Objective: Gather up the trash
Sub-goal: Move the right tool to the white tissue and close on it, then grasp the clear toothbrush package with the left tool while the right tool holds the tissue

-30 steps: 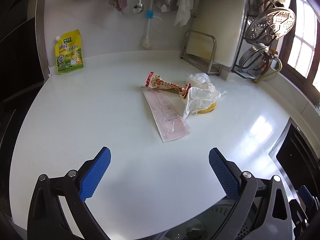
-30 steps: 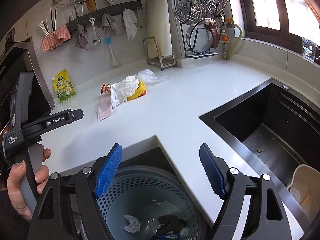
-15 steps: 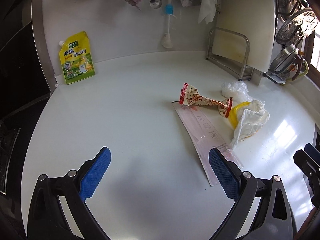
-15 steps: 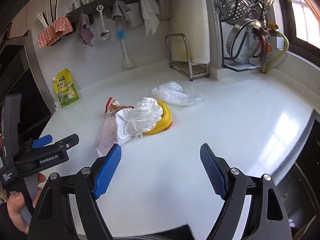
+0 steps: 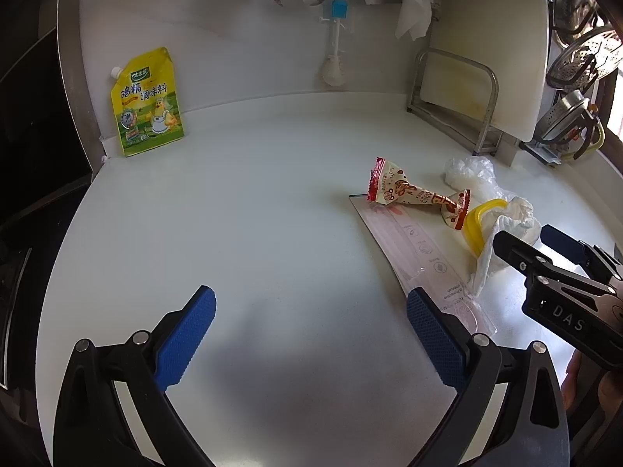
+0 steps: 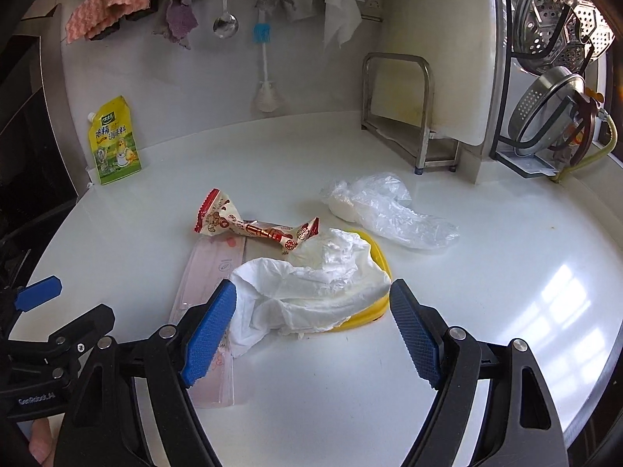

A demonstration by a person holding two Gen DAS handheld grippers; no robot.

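Right hand-held gripper hangs low in the frame, jaws spread wide and empty, the crumpled white tissue lying between its blue pads on a yellow lid. Just above, centre frame, a red-and-cream snack wrapper rests across a flat pink packet; clear plastic sits upper right. Left hand-held gripper, released too, hovers over bare white bench, trash to its right.

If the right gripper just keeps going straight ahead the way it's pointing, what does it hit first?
Most likely the crumpled white tissue: it lies between the open jaws of the right gripper, draped over the yellow lid. Beyond it lies the clear plastic bag. Depth is uncertain in this fisheye view.
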